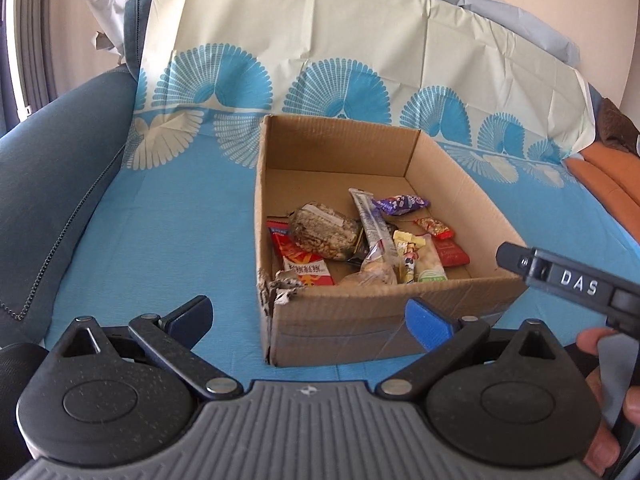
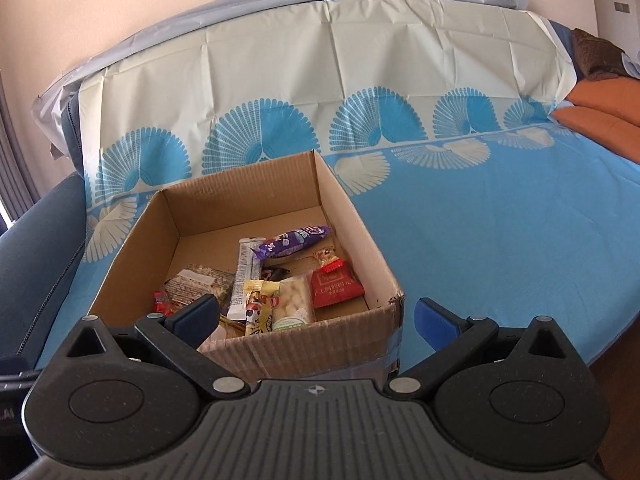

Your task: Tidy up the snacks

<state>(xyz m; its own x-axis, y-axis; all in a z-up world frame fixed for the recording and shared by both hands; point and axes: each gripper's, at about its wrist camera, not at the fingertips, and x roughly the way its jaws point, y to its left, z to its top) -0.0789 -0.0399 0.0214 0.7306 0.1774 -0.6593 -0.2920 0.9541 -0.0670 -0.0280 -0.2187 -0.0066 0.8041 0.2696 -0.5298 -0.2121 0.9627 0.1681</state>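
An open cardboard box (image 1: 360, 320) (image 2: 304, 344) stands on a blue patterned cloth and holds several wrapped snacks. Among them are a purple packet (image 1: 400, 204) (image 2: 294, 242), a red packet (image 1: 450, 254) (image 2: 334, 286), a clear bag of nuts (image 1: 324, 228) and a long silver bar (image 1: 370, 220) (image 2: 245, 276). My left gripper (image 1: 308, 320) is open just in front of the box's near wall, nothing between its fingers. My right gripper (image 2: 316, 320) is open too, straddling the box's near right corner, empty. Its body (image 1: 568, 276) shows at the right of the left wrist view, held by a hand (image 1: 600, 400).
The cloth (image 2: 500, 240) covers a sofa seat and backrest. A dark blue armrest (image 1: 52, 184) rises on the left. Orange cushions (image 2: 600, 108) lie at the far right. The box's near left corner (image 1: 280, 292) is torn.
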